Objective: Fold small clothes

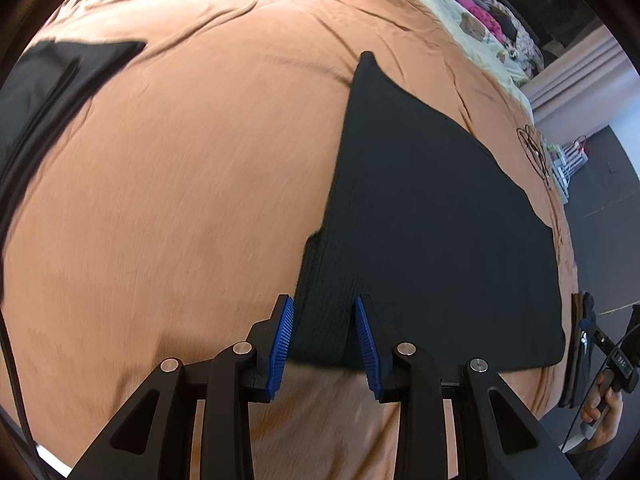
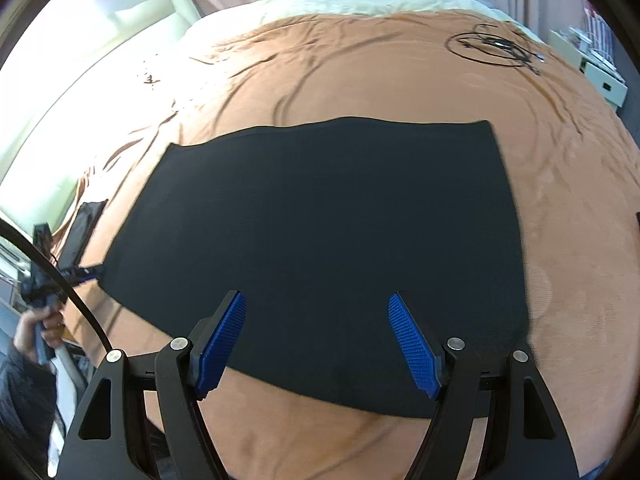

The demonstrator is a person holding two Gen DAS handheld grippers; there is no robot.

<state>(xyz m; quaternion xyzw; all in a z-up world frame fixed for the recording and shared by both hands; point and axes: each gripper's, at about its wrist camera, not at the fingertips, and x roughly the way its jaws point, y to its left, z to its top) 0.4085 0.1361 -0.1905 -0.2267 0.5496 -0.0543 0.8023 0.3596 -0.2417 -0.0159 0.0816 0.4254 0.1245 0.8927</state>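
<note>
Black garment (image 2: 320, 240) is lying flat on the orange bedspread (image 1: 160, 200), and while your left gripper (image 1: 324, 344) is pinching its near corner narrowly and your right gripper (image 2: 316, 344) is hovering wide and empty, you are risking dragging it crooked.

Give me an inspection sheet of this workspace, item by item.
Surface: orange-brown bedspread, wrinkled, with a cream quilt beyond it.
Job's things: black ribbed knit garment spread flat; one bunched edge lifted.
Clutter: second dark cloth lying apart.
Grippers: left gripper jaws shut on the garment's edge; right gripper jaws open above the garment, nothing held.
Cables: thin black coiled cable on the bedspread.
Surroundings: pink curtain, white drawer unit.
</note>
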